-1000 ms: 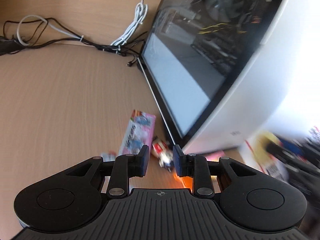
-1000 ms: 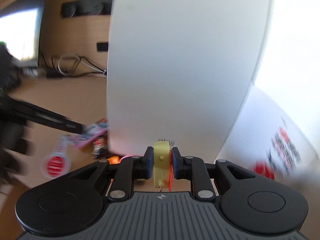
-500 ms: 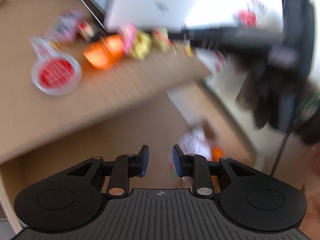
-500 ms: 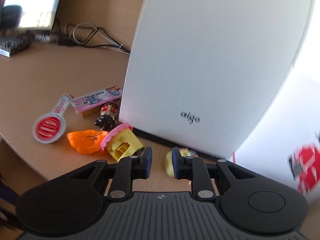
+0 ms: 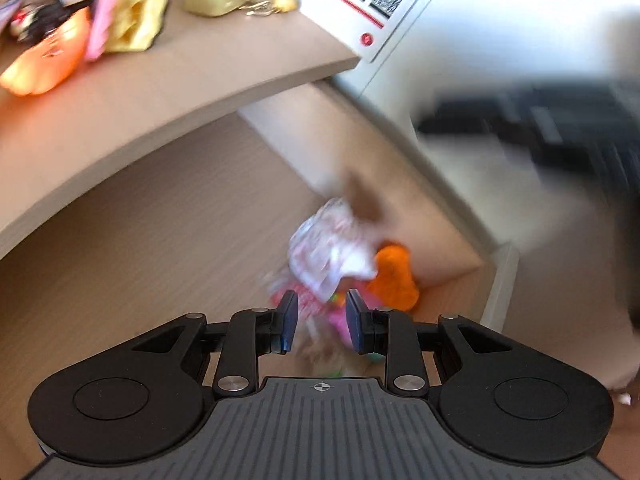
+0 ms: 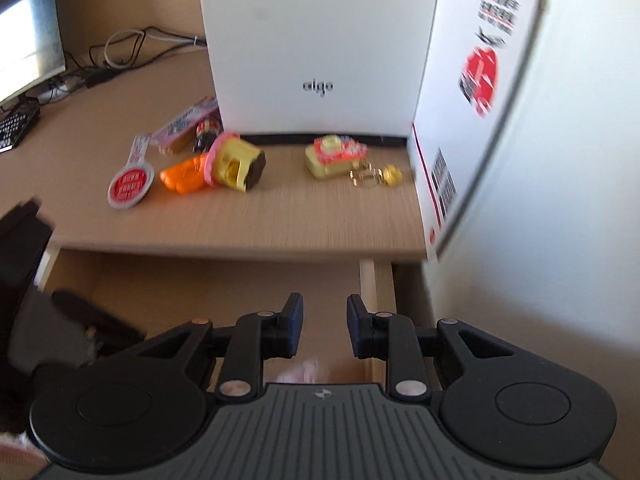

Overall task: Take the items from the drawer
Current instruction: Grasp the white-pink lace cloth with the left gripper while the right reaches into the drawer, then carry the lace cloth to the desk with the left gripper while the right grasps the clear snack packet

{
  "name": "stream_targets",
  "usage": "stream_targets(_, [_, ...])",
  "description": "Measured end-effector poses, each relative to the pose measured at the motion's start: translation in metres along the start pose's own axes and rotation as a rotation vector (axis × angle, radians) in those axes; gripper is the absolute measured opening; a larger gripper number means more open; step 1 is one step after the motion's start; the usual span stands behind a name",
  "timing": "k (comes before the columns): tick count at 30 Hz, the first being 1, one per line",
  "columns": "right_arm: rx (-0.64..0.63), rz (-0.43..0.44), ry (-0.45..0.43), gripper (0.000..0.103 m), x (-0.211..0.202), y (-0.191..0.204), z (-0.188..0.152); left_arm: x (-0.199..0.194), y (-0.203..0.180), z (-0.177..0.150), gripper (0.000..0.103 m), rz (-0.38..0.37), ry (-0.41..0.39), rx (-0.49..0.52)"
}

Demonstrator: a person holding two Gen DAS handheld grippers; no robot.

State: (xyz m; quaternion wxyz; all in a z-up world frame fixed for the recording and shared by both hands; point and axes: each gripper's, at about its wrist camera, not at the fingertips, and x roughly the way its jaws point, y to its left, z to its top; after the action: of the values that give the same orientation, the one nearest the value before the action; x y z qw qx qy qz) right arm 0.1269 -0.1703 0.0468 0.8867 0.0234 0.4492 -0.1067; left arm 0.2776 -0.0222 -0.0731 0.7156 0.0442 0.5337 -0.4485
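Observation:
The open wooden drawer [image 5: 168,216] lies under the desk edge. In its right corner is a blurred heap: a white and pink packet [image 5: 332,248], an orange toy [image 5: 394,280] and something pink [image 5: 340,320]. My left gripper [image 5: 318,322] hangs open just above this heap, with nothing between its pads. My right gripper [image 6: 323,328] is open and empty, over the drawer [image 6: 200,280] in front of the desk. A yellow keychain toy [image 6: 334,156] lies on the desk top [image 6: 300,216], clear of both grippers.
On the desk are a yellow and pink cake toy [image 6: 234,164], an orange piece [image 6: 184,174], a round red tag [image 6: 130,184] and a pink box [image 6: 188,120]. Behind them stands a white computer case [image 6: 320,40]. A printed white board [image 6: 480,80] leans on the right.
My left gripper swung from the desk top down over the drawer's heap. My right gripper let go of the yellow keychain toy on the desk and drew back over the drawer.

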Motion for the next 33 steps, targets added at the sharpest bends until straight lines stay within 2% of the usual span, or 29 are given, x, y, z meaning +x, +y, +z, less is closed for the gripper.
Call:
stream_targets(5, [-0.069, 0.011, 0.091, 0.023, -0.011, 0.005, -0.032, 0.023, -0.003, 0.021, 0.029, 0.013, -0.003, -0.049])
stream_targets(10, [-0.082, -0.004, 0.166, 0.023, -0.007, 0.004, -0.052, 0.049, 0.0, 0.035, 0.029, 0.024, 0.031, -0.14])
stream_targets(15, [-0.104, -0.017, 0.207, 0.023, 0.0, 0.001, -0.057, 0.082, -0.01, 0.036, 0.029, 0.054, 0.097, -0.099])
stream_targets(18, [-0.101, -0.021, 0.225, 0.023, 0.003, -0.002, -0.057, 0.09, -0.012, 0.034, 0.029, 0.067, 0.085, -0.1])
stream_targets(20, [-0.099, -0.021, 0.236, 0.023, 0.005, -0.004, -0.057, 0.09, -0.013, 0.034, 0.025, 0.062, 0.07, -0.094])
stream_targets(22, [-0.106, -0.021, 0.243, 0.023, 0.007, -0.006, -0.058, 0.088, -0.012, 0.032, 0.017, 0.065, 0.081, -0.093])
stream_targets(26, [-0.05, -0.007, 0.236, 0.026, 0.007, -0.018, -0.054, 0.068, -0.001, 0.021, 0.012, 0.041, 0.099, -0.131])
stream_targets(29, [-0.001, 0.062, 0.243, 0.03, 0.007, -0.02, -0.052, 0.038, 0.005, 0.007, 0.011, 0.05, 0.068, -0.131])
stream_targets(33, [-0.046, 0.086, 0.256, 0.03, 0.012, -0.006, -0.052, -0.011, 0.022, -0.02, 0.011, 0.074, 0.017, -0.194])
